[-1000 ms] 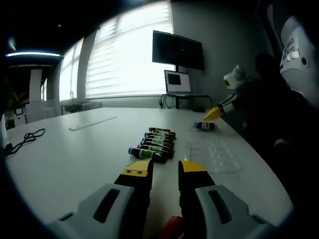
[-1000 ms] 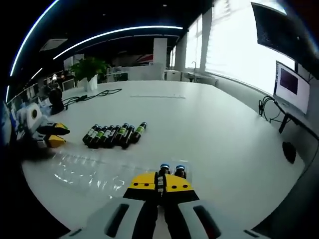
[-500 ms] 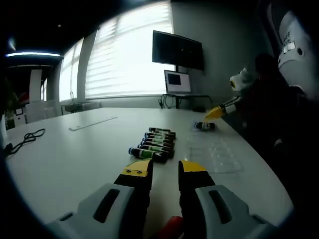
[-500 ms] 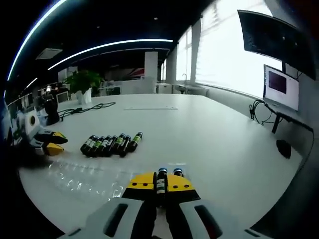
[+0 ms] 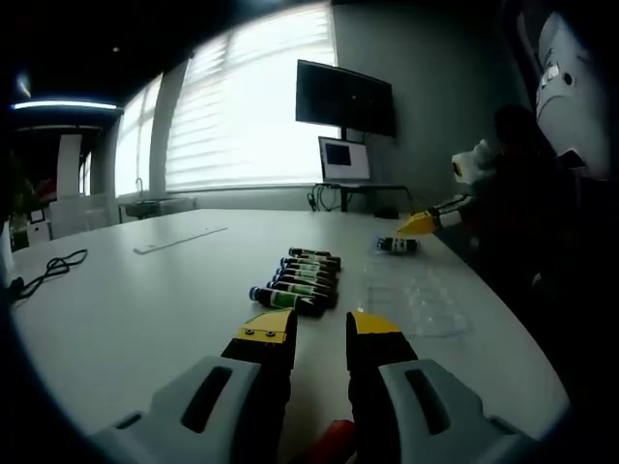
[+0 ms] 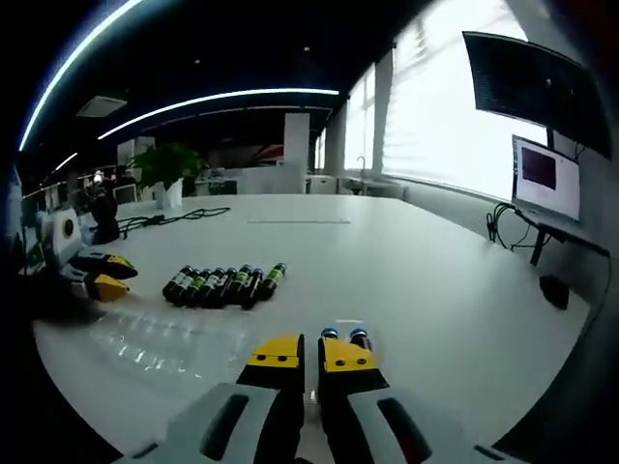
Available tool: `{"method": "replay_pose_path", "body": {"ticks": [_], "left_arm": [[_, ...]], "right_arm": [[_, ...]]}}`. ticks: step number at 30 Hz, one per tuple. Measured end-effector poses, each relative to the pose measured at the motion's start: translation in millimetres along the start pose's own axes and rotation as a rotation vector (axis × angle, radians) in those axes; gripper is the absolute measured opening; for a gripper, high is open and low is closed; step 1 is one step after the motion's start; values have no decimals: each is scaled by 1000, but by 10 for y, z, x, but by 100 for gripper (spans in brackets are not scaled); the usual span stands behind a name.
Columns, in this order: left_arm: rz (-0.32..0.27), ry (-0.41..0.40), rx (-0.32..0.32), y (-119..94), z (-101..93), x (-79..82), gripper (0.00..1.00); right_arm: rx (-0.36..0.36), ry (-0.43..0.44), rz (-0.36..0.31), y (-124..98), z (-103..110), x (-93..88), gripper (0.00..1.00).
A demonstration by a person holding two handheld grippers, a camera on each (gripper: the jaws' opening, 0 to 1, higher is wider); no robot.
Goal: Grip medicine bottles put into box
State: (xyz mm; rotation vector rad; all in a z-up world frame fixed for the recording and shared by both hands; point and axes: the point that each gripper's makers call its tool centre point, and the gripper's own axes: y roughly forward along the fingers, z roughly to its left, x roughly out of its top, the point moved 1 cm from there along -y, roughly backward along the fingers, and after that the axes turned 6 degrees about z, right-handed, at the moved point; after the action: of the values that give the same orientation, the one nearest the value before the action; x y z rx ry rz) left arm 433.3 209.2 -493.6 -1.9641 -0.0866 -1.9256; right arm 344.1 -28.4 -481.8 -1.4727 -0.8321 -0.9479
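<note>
Several dark medicine bottles with green labels lie in a row (image 5: pixel 302 275) on the white table (image 5: pixel 145 309), and the same row (image 6: pixel 227 285) lies left of centre in the right gripper view. A clear plastic tray (image 5: pixel 416 290) lies beside them, its near end (image 6: pixel 164 343) left of my right gripper. Two blue-capped bottles (image 6: pixel 345 335) rest side by side at the tray's end, just past my right gripper (image 6: pixel 309 353), whose jaws stand slightly open and hold nothing. My left gripper (image 5: pixel 314 333) is open, short of the row. The two bottles (image 5: pixel 397 245) lie under the right gripper's yellow tip (image 5: pixel 418 224).
A wall screen (image 5: pixel 345 97) and a small monitor (image 5: pixel 343 159) stand at the table's far side. A black cable (image 5: pixel 48 271) and a flat white strip (image 5: pixel 179 239) lie on the table. A person's dark sleeve (image 5: pixel 522 222) is at the right. The left gripper (image 6: pixel 118 275) lies beside the tray's left end.
My right gripper has let go of its bottle, which now lies next to the other one in the tray, and the jaws have parted slightly. The left gripper has not moved.
</note>
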Motion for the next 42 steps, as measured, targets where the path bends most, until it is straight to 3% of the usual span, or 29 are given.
{"method": "replay_pose_path", "body": {"ticks": [5, 14, 18, 27, 36, 42], "left_arm": [[0, 1, -1, 9, -2, 2, 14], [-2, -1, 0, 18, -3, 10, 14], [-2, -1, -1, 29, -4, 15, 14], [-2, -9, -2, 19, -3, 15, 14], [0, -6, -1, 6, 7, -1, 14], [0, -8, -2, -13, 10, -11, 14]], "right_arm": [[-4, 37, -32, -30, -48, 66, 1], [31, 57, -55, -5, 48, 59, 1], [39, 59, -79, 36, 78, 162, 1], [71, -48, -58, 210, 242, 339, 3], [63, -62, -50, 331, 257, 408, 4], [68, -113, -2, 471, 304, 440, 5]]}}
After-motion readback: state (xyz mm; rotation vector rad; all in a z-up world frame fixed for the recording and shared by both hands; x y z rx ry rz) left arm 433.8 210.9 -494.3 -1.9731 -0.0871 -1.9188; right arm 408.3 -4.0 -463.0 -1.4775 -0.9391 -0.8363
